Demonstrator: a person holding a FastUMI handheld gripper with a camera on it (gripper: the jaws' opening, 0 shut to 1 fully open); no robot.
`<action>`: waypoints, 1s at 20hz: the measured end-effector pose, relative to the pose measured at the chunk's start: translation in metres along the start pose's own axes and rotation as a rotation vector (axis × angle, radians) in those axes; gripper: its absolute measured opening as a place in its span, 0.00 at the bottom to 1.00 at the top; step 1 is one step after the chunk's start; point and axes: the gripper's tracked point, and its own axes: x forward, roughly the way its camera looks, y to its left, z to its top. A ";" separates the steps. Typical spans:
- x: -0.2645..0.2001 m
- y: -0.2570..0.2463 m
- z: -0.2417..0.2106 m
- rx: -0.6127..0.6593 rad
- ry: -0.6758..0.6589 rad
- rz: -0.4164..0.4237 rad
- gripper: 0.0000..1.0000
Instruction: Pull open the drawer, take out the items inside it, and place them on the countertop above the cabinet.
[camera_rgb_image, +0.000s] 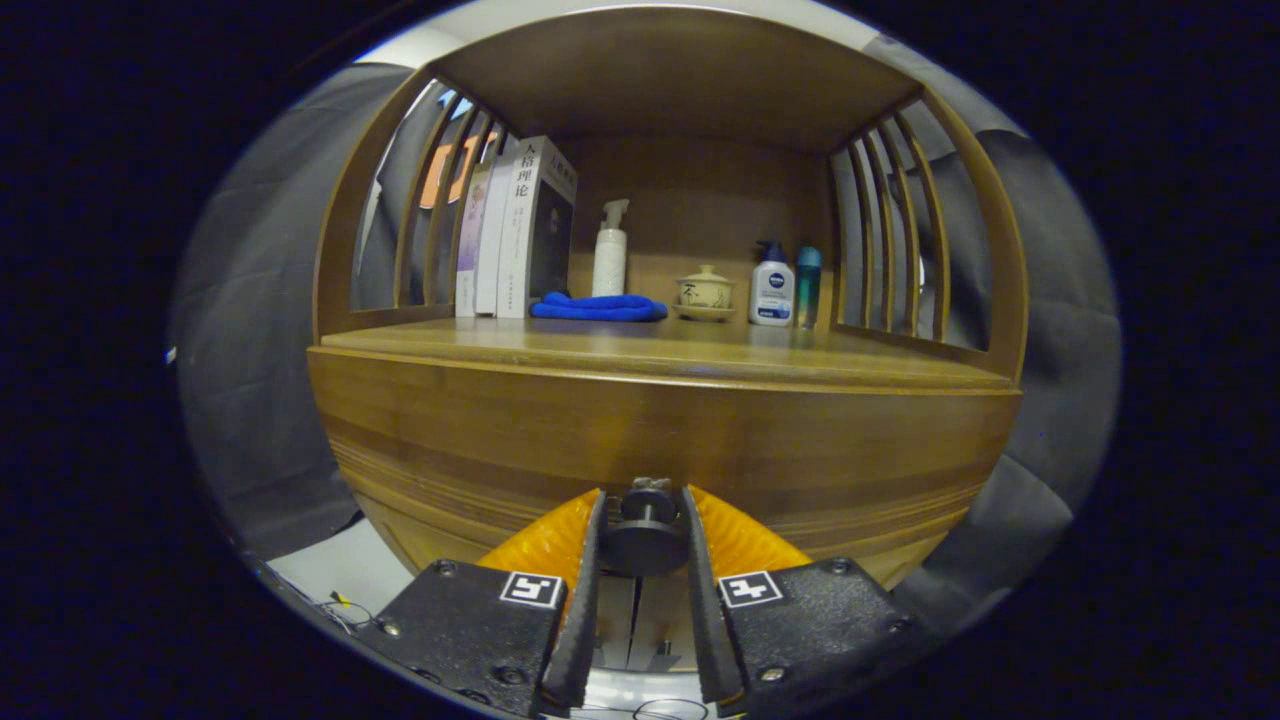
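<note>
Brown wooden cabinet (660, 420) with a slatted-side open shelf on top sits right ahead of the gripper, grey cloth wall (250, 400) behind and on both sides of it. The cabinet's wooden drawer front (520, 440) spans the width just under the wooden countertop (650, 350), drawer looks closed, flush with the cabinet face, contents hidden. Curved wooden slats (440, 200) make up the left side of the shelf, matching slats on the right. On the countertop at the back left: a row of upright white-spined books (515, 230) leaning against the left slats. Just beside the books, a folded blue cloth (598, 307) lies flat. Behind the cloth a white pump bottle (610, 250) stands upright. Right of that a small beige lidded ceramic cup on a saucer (705, 292). Further right a white bottle with a dark blue pump top (772, 285), and touching or just beside it a slim teal bottle (808, 285) near the right slats. Gripper (645, 510) is low against the drawer front, both fingers (590, 560) flank the small round dark drawer knob (645, 540), which sits between them; jaws closed in tight on the knob, pressing it from both sides. Pale floor (330, 570) shows below the cabinet on the left with a thin wire on it.
</note>
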 end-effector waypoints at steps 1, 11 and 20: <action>0.000 -0.001 0.000 -0.005 0.004 0.005 0.42; -0.055 0.000 -0.015 -0.008 0.046 0.018 0.36; -0.135 0.004 -0.045 -0.051 0.056 0.039 0.36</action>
